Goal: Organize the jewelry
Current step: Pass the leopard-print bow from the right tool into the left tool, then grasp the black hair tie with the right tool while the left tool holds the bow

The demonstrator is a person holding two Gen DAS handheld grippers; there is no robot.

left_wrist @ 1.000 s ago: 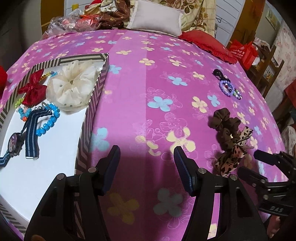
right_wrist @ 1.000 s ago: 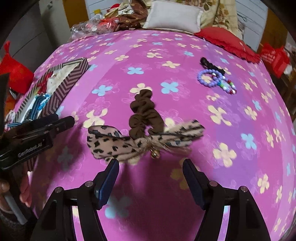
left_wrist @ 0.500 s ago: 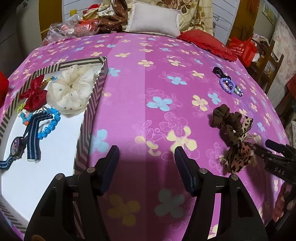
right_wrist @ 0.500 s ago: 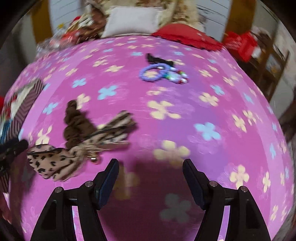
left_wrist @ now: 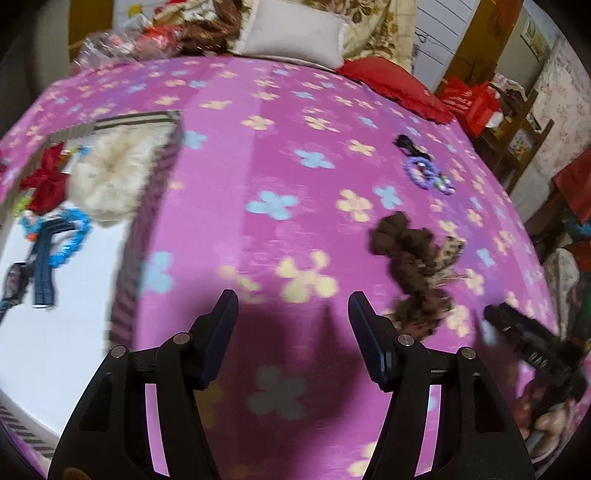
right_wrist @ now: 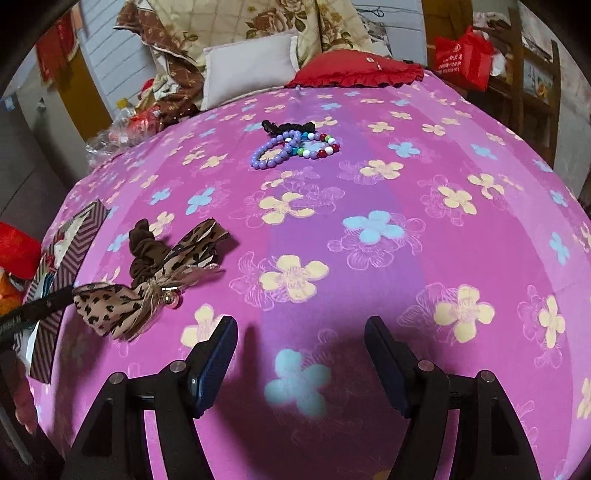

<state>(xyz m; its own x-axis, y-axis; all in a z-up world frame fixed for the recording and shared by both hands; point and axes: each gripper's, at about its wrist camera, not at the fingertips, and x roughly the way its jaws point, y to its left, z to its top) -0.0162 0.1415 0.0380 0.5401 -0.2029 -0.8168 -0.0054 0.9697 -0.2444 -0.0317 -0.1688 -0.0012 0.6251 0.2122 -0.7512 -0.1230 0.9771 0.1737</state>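
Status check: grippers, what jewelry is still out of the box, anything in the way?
Left gripper and right gripper open, empty. Scrunchie, leopard bow and bracelets lie outside the box. Nothing blocking.

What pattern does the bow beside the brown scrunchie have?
Leopard print, dark spots on tan, on the bow; clearest in the right wrist view.

I see a bed under a pink flowered sheet (right_wrist: 369,229), a grey pillow (right_wrist: 247,70) and red cushion (right_wrist: 354,70) at its head, white panelled wall (right_wrist: 391,18) behind, wooden shelving (right_wrist: 532,74) beside.
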